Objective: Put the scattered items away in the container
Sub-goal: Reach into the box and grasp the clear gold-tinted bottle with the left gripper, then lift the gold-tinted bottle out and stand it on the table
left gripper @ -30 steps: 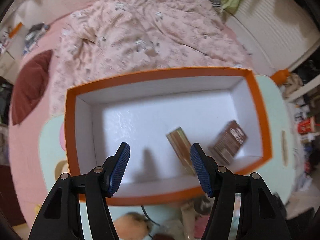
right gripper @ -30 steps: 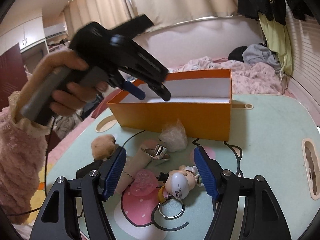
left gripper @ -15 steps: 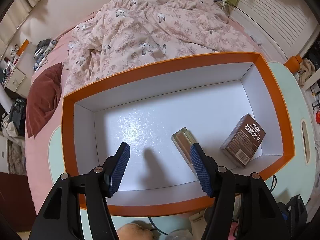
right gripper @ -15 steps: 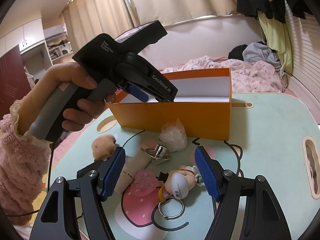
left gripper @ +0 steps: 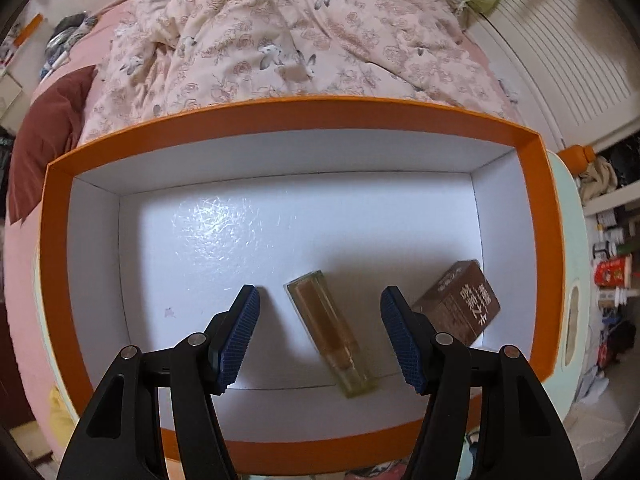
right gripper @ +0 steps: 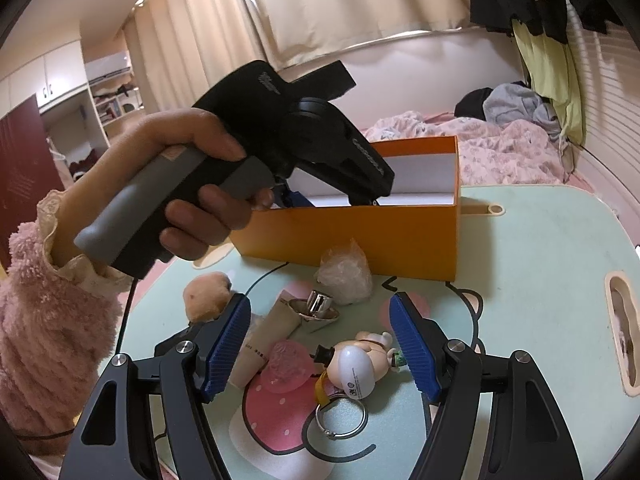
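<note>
A left tool (left gripper: 320,340) hangs, pointing steeply down, inside an orange box (left gripper: 280,114), jaws about half open and gripping nothing. Directly beneath, between the pads but untouched, an amber bottle (left gripper: 328,332) lies flat on the white floor; a brown carton (left gripper: 460,304) leans at 3 o'clock, just beside the right pad. The risk, as judged from here: lifting out carelessly could snag the bottle or tip the carton, since both sit so close to the pads.

On the tabletop (right gripper: 540,264), a right tool (right gripper: 318,344) hovers with jaws wide and empty over the remaining clutter. A pig figurine keychain (right gripper: 360,364) rests between its pads toward 5 o'clock; a silver ring (right gripper: 316,304), a pink clear disc (right gripper: 286,366) and a cream tube (right gripper: 266,334) crowd in at 10 to 12 o'clock, with a plush ball (right gripper: 206,294) and a crumpled plastic bag (right gripper: 344,274) beyond. Closing here could pinch 2 items together or skid the loose key ring away.
</note>
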A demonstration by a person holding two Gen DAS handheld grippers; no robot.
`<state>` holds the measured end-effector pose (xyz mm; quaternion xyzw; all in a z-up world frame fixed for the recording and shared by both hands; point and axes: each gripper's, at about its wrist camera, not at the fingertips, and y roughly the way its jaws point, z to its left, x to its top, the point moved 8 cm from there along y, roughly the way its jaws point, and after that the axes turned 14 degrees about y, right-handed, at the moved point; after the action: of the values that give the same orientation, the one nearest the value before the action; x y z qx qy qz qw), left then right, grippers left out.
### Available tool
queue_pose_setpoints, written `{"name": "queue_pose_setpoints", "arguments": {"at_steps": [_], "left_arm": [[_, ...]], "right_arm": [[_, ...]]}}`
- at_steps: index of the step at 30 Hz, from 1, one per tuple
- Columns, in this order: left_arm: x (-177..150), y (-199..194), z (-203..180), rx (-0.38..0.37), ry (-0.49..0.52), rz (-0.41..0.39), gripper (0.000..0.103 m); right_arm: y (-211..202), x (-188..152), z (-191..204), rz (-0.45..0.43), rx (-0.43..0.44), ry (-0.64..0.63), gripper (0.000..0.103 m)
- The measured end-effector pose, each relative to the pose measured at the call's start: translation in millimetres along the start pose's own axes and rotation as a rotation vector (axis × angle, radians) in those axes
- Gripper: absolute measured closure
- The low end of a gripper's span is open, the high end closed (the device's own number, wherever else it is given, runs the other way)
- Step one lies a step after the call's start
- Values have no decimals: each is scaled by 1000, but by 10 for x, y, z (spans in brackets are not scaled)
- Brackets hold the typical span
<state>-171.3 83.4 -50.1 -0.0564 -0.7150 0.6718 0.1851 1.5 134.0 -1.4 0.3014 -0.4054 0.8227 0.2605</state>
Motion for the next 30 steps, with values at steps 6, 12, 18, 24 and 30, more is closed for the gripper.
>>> {"name": "queue_pose_setpoints", "arguments": {"at_steps": [6, 12, 18, 24, 30], "left_arm": [[-22, 36, -22, 72, -39, 8, 40], [-69, 20, -21, 64, -76, 47, 62], [-94, -22, -147, 140, 32, 14, 82], [-74, -80, -188, 182, 90, -40, 85], [-51, -265, -213, 224, 133, -118, 85]], "right_arm": [[0, -5, -5, -1, -3, 3, 31], [-3, 0, -19, -2, -1, 12, 30], [-7, 6, -26, -5, 0, 25, 30], [1, 25, -46, -5, -1, 33, 29], [9, 26, -43, -4, -2, 33, 29]]}}
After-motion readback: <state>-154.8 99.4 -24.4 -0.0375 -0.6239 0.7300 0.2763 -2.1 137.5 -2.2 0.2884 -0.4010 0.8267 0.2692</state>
